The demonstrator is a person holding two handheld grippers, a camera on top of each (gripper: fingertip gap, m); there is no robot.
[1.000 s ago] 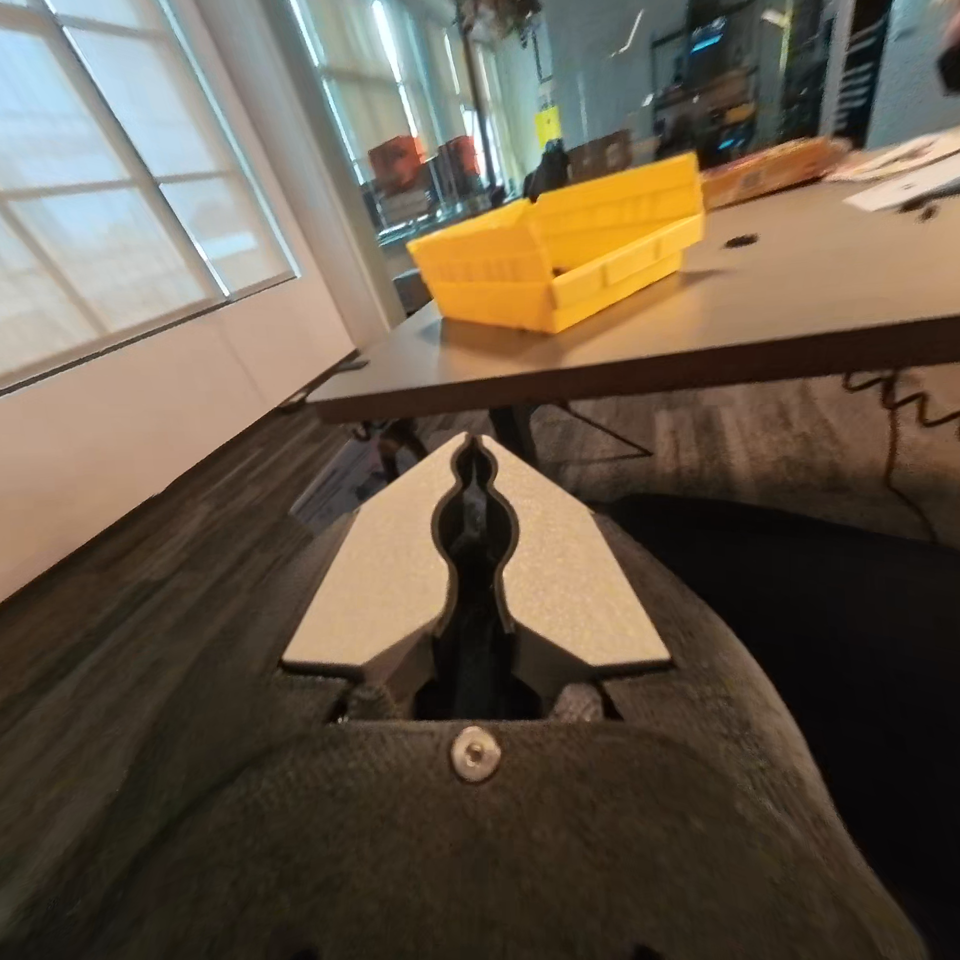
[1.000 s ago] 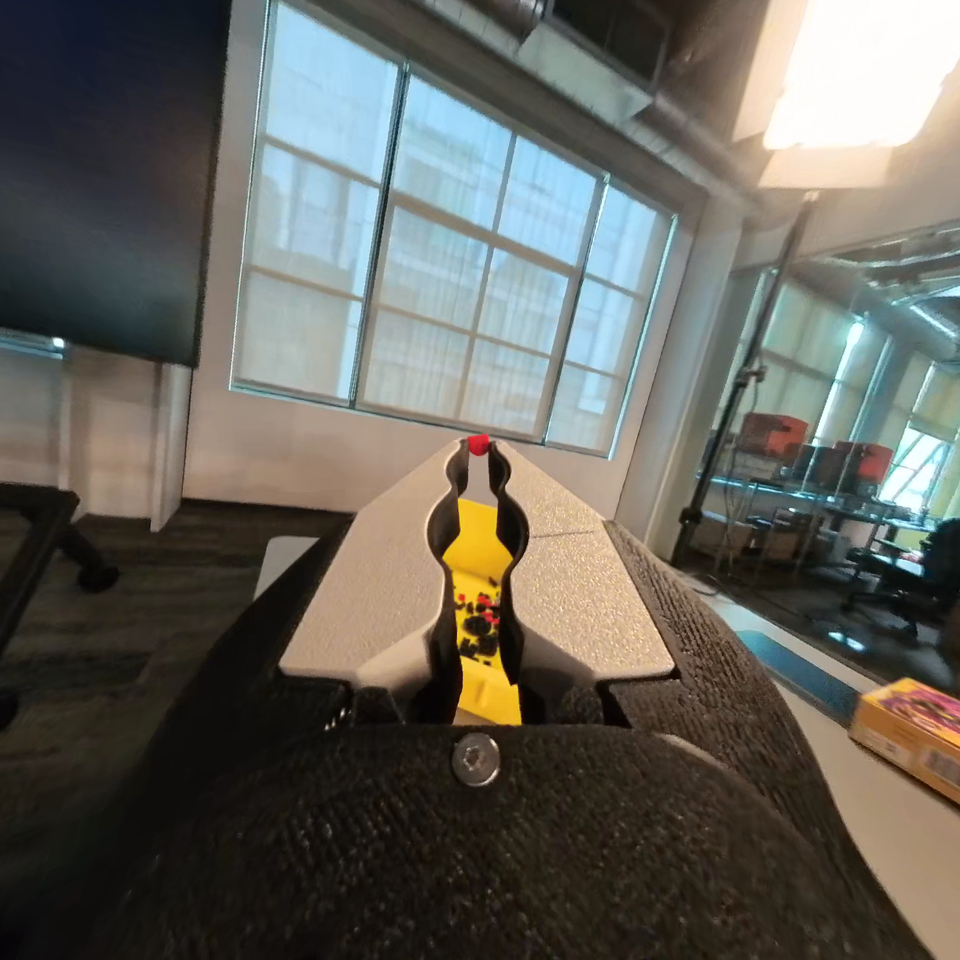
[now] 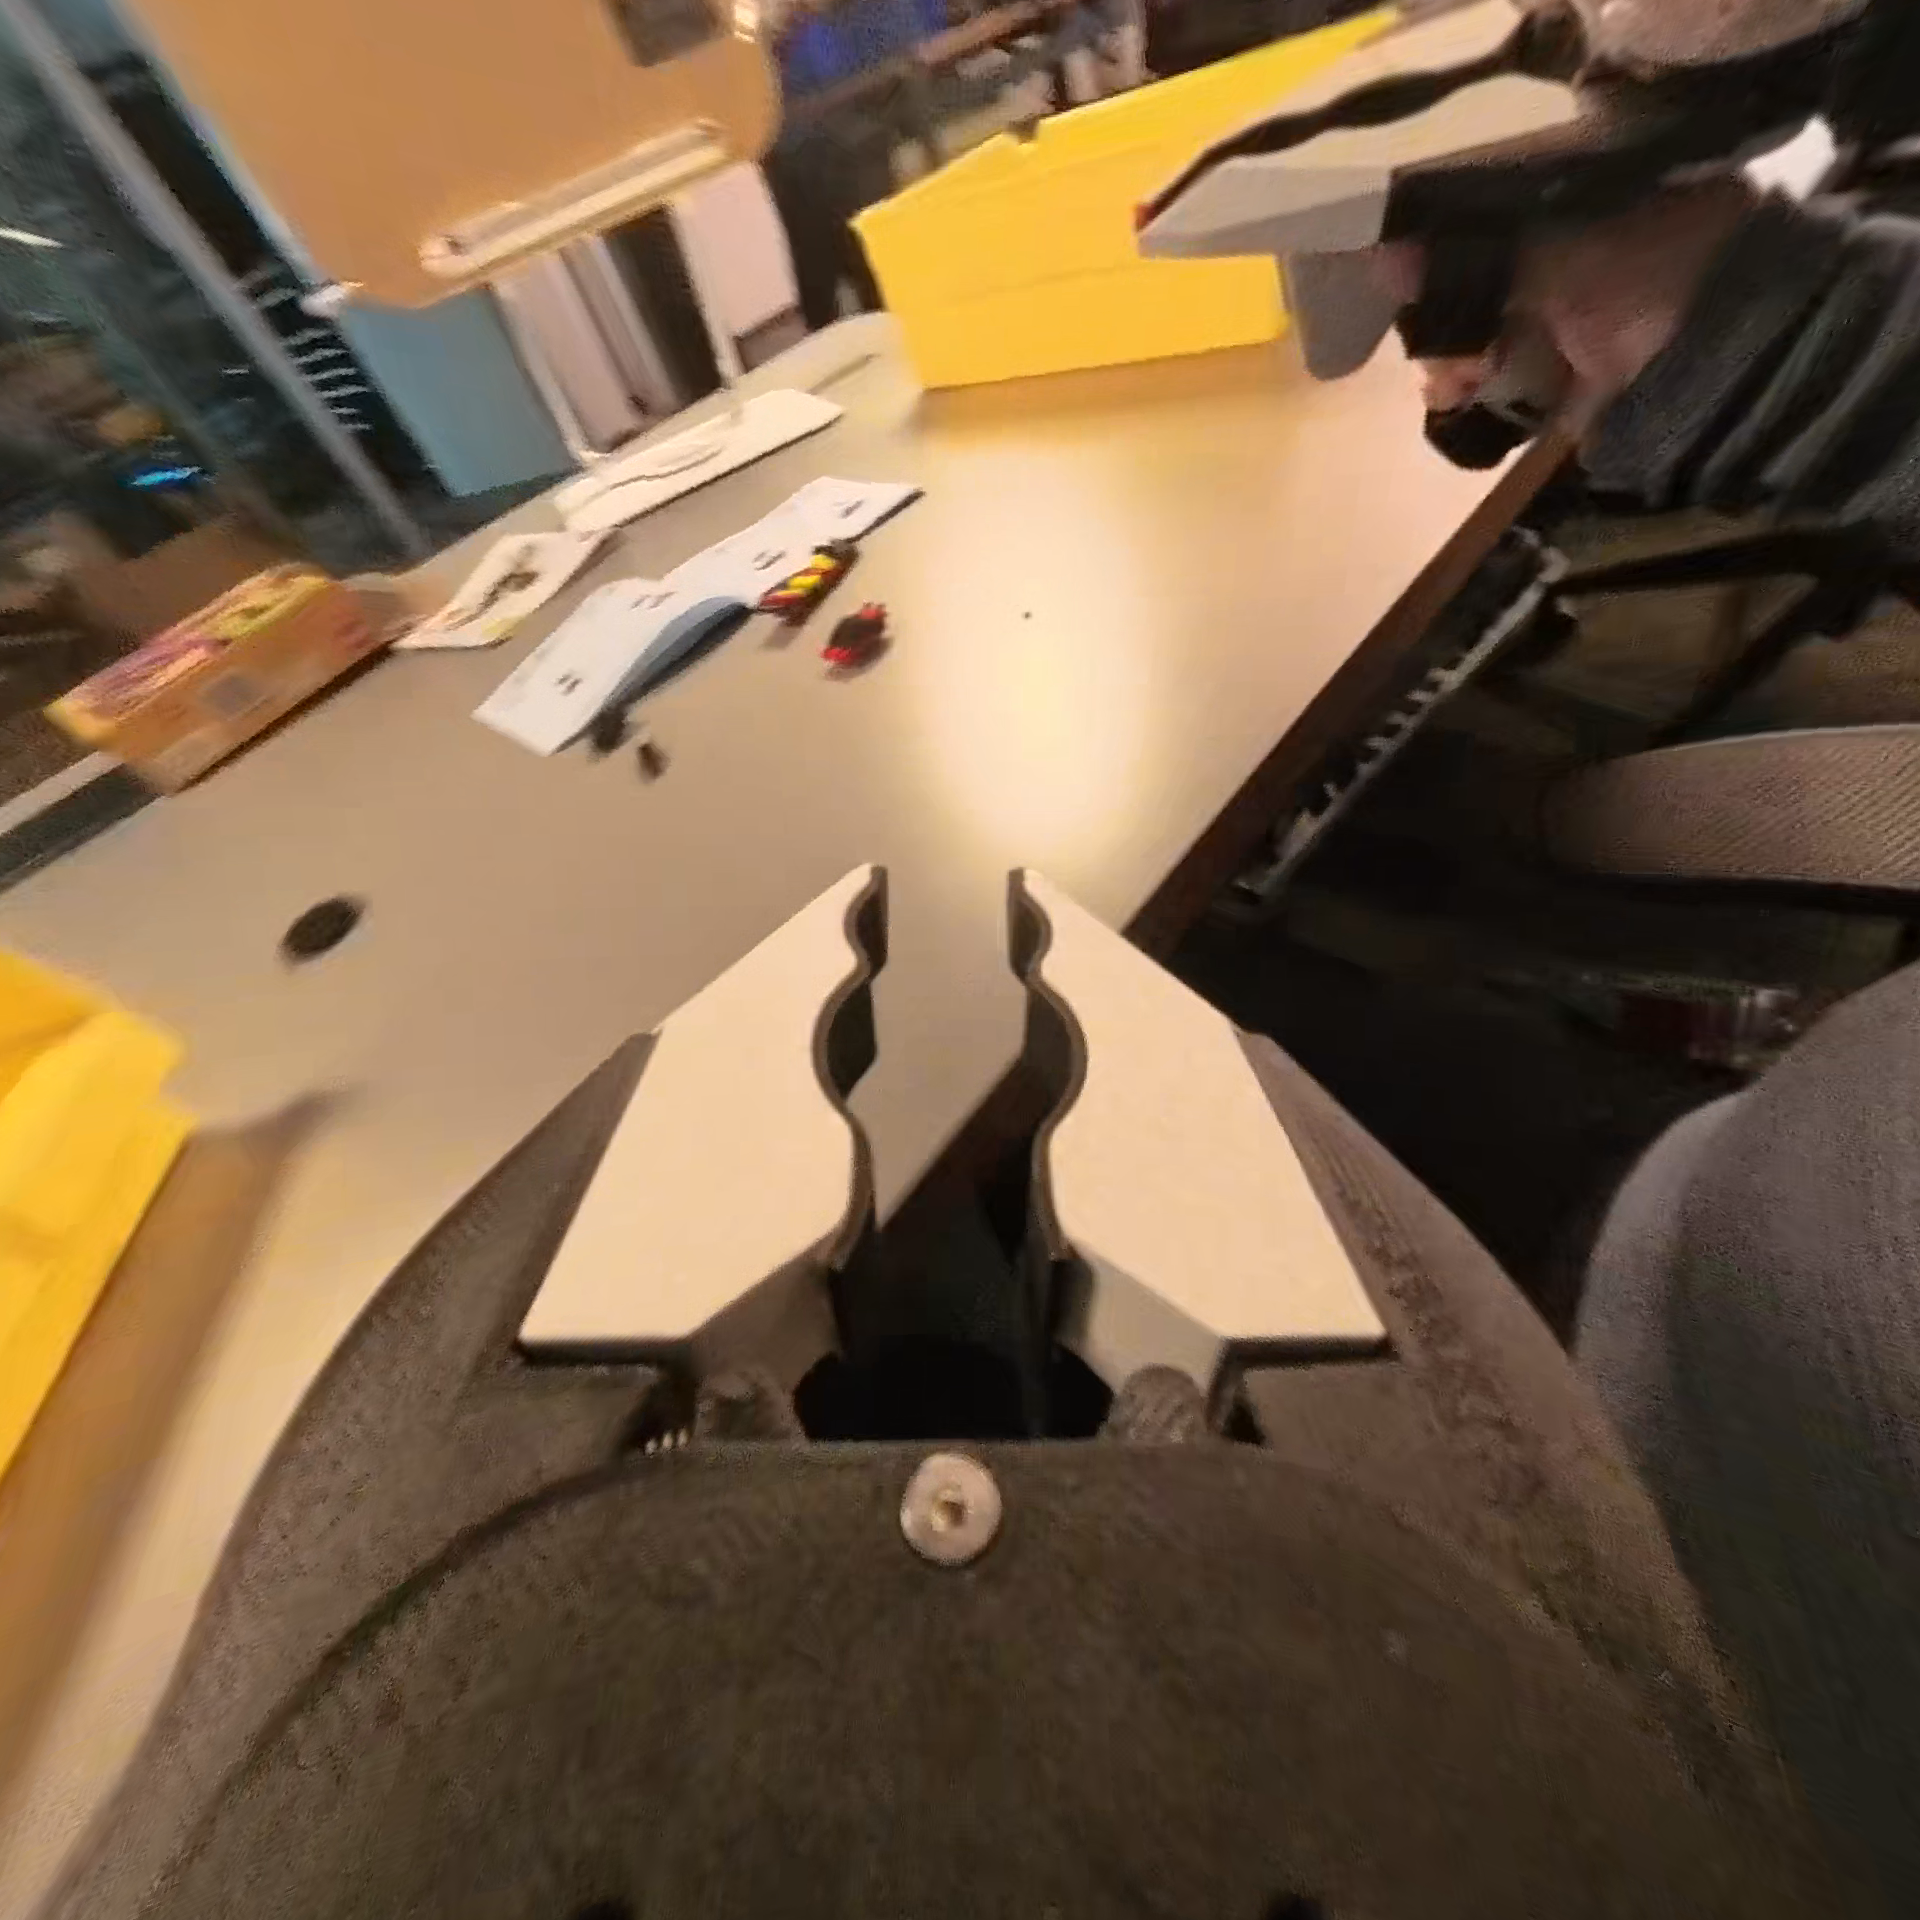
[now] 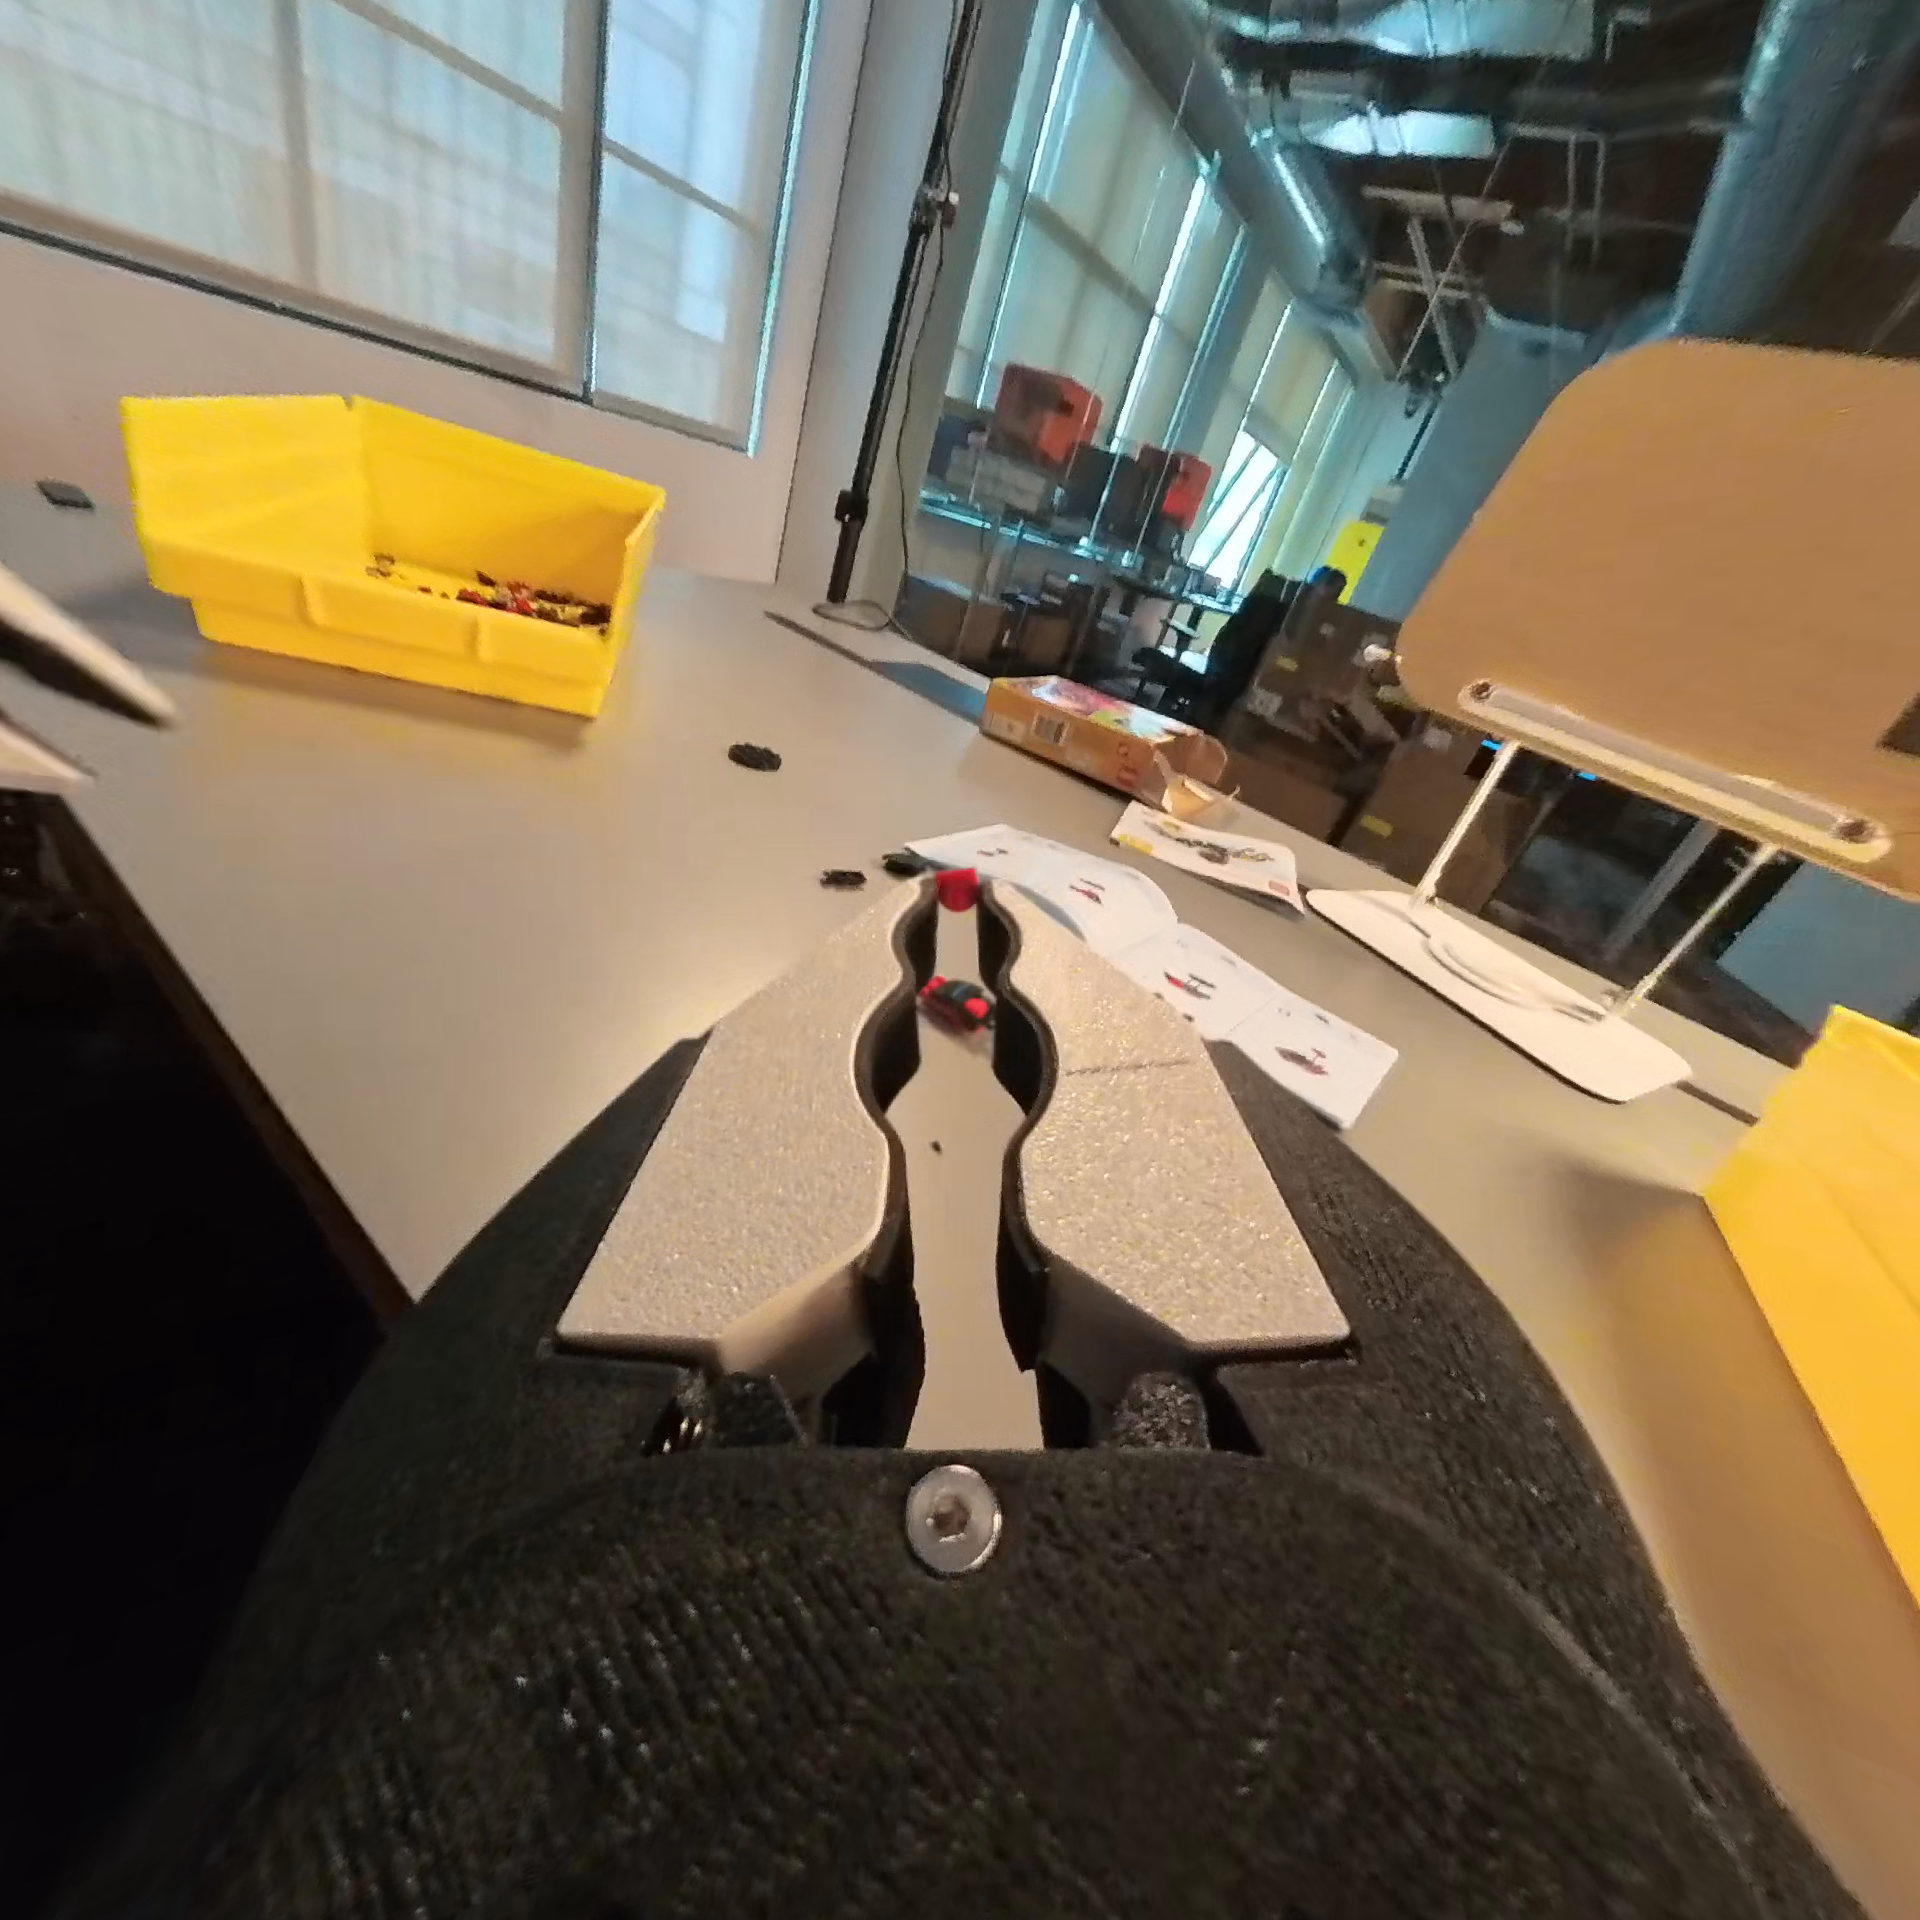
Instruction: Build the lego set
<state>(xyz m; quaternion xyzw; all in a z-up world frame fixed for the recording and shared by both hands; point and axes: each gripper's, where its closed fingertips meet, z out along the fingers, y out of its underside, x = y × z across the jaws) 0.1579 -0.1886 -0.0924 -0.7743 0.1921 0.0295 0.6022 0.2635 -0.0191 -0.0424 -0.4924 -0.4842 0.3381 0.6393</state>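
One red brick (image 4: 955, 890) pinched at right gripper (image 4: 957, 896) tips; left gripper (image 3: 948, 902) parted, empty.

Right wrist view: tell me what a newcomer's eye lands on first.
The small red brick pinched at the tip of the right gripper, above the grey table. Then the yellow bin at far left with loose pieces inside, and the open instruction booklet just beyond the fingers.

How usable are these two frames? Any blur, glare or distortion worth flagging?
Left wrist view: motion blur smears the booklet and yellow bin; warm glare on the table; the left claw stays fairly sharp. Right wrist view: sharper, wide-angle bending at edges, bright windows; the right claw pinches a red piece.
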